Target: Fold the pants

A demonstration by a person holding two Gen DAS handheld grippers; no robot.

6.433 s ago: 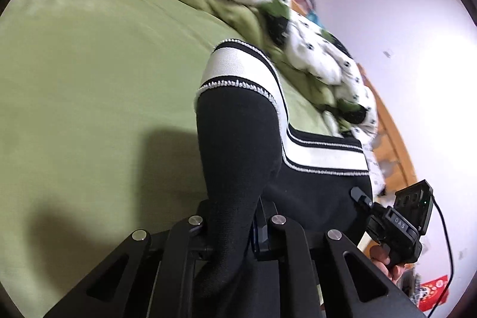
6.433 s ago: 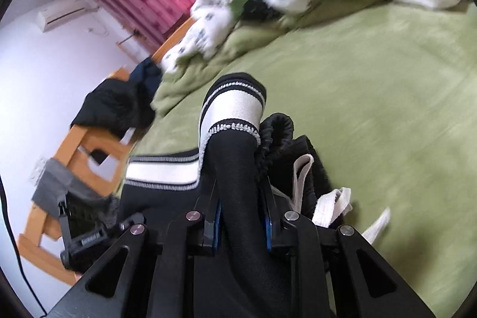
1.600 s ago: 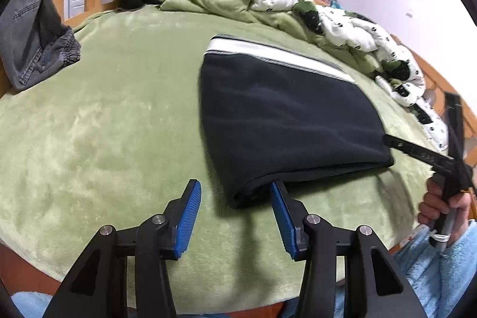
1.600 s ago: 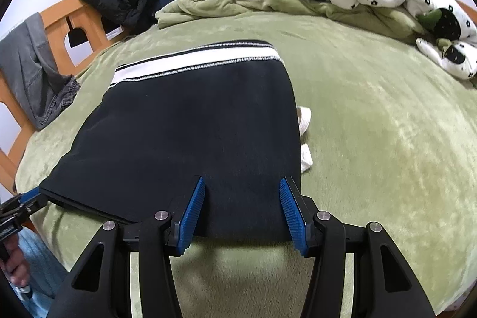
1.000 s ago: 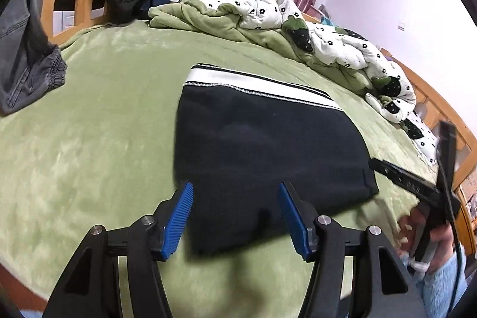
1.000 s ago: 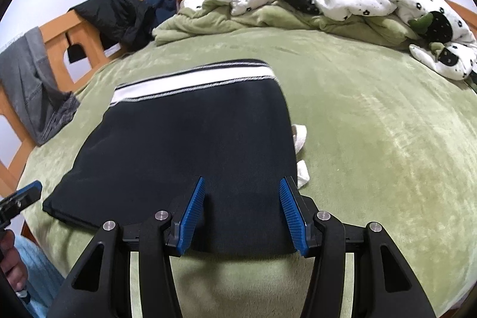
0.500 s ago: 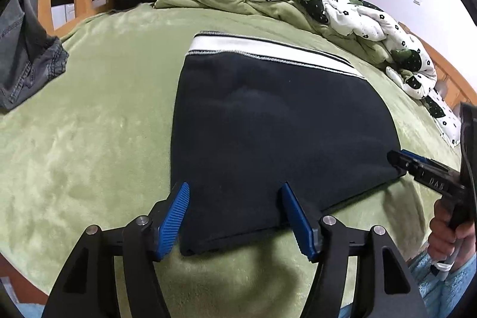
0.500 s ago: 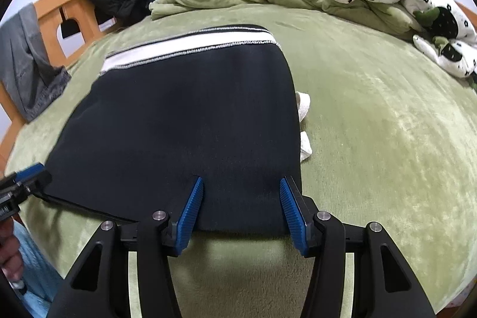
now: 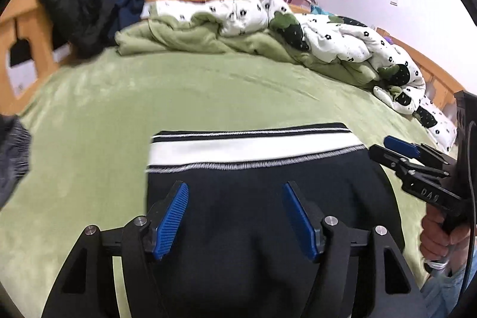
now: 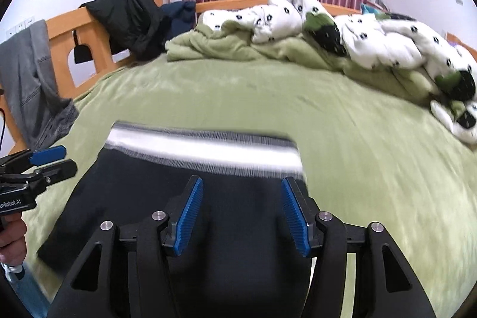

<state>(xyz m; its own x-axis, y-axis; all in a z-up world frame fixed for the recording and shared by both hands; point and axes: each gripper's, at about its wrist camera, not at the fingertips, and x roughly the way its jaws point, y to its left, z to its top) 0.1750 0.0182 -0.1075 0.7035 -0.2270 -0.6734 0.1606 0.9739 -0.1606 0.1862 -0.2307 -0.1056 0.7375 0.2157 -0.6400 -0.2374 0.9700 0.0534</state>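
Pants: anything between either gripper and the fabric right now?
Nothing visible. The left gripper and right gripper are both open, directly over the folded black pants on the green bedspread. Contact can't be judged.

Your left gripper (image 9: 235, 216) sits low in its frame, blue pads spread wide. Your right gripper (image 10: 243, 216) is equally wide apart; your right hand (image 9: 444, 234) grips its handle at the right edge.
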